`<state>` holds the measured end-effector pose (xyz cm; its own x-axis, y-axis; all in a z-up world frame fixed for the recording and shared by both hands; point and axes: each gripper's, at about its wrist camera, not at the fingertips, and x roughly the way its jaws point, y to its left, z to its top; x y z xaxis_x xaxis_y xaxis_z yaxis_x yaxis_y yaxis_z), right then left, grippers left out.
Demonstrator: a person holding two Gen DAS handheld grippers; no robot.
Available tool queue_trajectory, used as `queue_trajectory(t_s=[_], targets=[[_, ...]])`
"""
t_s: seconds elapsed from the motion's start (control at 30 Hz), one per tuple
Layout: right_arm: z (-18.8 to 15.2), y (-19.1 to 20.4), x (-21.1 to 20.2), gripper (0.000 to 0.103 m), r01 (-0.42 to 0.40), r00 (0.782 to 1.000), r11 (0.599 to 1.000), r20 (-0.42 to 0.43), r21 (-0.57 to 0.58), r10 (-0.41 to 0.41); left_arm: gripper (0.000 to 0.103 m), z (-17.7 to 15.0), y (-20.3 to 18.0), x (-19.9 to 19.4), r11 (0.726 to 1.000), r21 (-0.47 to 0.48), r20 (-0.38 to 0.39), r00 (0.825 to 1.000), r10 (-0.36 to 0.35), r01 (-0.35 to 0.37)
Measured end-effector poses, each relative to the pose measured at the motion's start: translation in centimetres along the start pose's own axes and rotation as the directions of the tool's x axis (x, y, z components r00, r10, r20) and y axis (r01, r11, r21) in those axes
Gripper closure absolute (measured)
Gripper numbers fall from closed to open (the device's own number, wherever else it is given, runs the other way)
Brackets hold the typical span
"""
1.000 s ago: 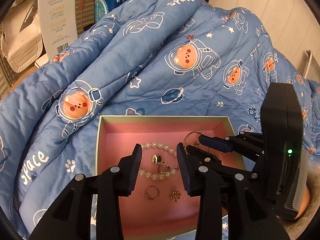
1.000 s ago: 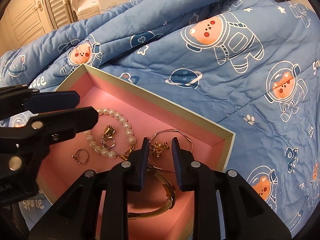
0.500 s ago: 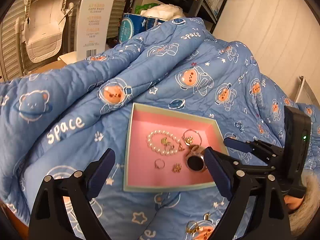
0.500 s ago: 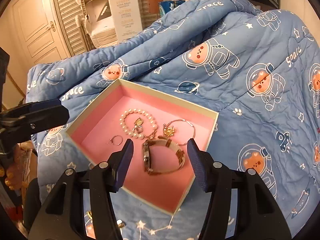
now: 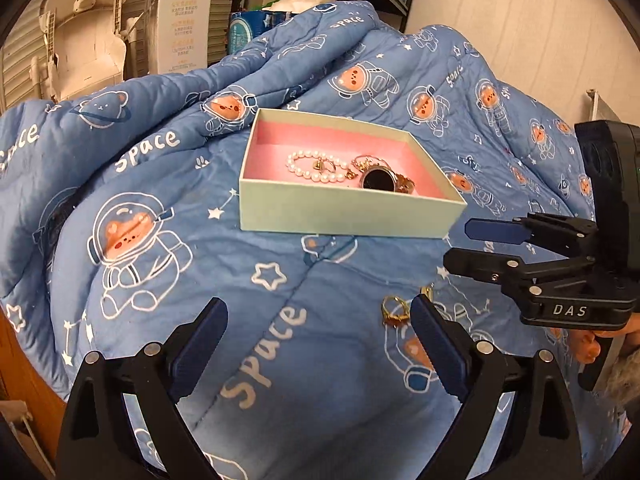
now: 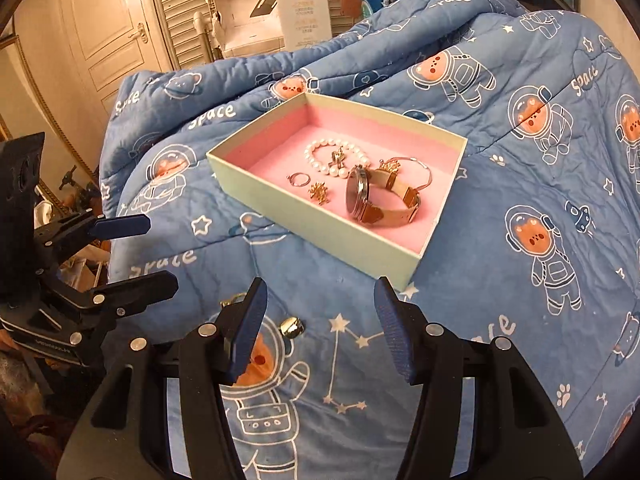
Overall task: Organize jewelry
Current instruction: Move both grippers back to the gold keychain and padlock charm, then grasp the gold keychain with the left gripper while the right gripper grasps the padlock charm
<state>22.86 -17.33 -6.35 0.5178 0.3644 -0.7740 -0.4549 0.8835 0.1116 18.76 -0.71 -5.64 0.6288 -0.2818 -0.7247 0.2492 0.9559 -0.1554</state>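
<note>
Underneath everything, a blue quilt (image 5: 168,216) printed with space bears covers the bed, and its soft folds are probably why the loose pieces are being gathered into something rigid. On it sits the pale green gift box (image 6: 304,216) with a pink lining, its walls keeping small things from slipping into the bedding.

Both grippers hang over bare quilt on the near side of the box, well apart from what lies inside. The left gripper (image 5: 320,336) has its fingers spread wide with nothing between them; its jaws have just been opening. The right gripper (image 6: 320,332) also stands with fingers apart and empty, likewise just opened, which suggests each has let something go in the box.

Inside, the watch (image 6: 374,200) stands on its edge near the right wall, its band curled behind it. Just beside it lies the pearl bracelet (image 6: 336,156) with a small charm within its loop, then a thin bangle (image 6: 416,168), a ring (image 6: 298,179) and a gold charm (image 6: 319,193).

Not yet sorted, a gold ring cluster (image 5: 396,312) rests on the quilt just beside the left gripper's right finger, and a small gold bell (image 6: 291,326) lies near the right gripper's left finger. Those look like the next pickups.
</note>
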Motion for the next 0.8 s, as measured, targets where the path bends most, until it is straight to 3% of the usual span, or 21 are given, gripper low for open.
queue_trajectory(t_s=[0.17,0.5,0.63,0.8], targets=[[-1.6,1.1,0.8,0.057,-0.012,0.999,1.0,-0.032,-0.026,0.011,0.014,-1.8,-1.2,0.0,1.0,0.011,-0.009,1.0,0.005,-0.005],[-2.1,1.2,2.9,0.071,-0.022,0.998,0.999,-0.061,-0.022,0.021,0.032,-2.9,-3.1,1.0,0.998,0.066,-0.032,0.999,0.011,-0.009],[-2.1,1.3,3.0,0.085,-0.033,0.998,0.999,-0.058,-0.003,0.032,0.038,-2.8,-3.4,1.5,0.998,0.065,-0.033,0.999,-0.001,0.003],[-2.3,0.8,2.6,0.087,-0.038,0.998,0.999,-0.051,0.036,0.04,0.043,-2.5,-4.4,2.4,0.996,0.092,-0.036,0.999,-0.012,0.016]])
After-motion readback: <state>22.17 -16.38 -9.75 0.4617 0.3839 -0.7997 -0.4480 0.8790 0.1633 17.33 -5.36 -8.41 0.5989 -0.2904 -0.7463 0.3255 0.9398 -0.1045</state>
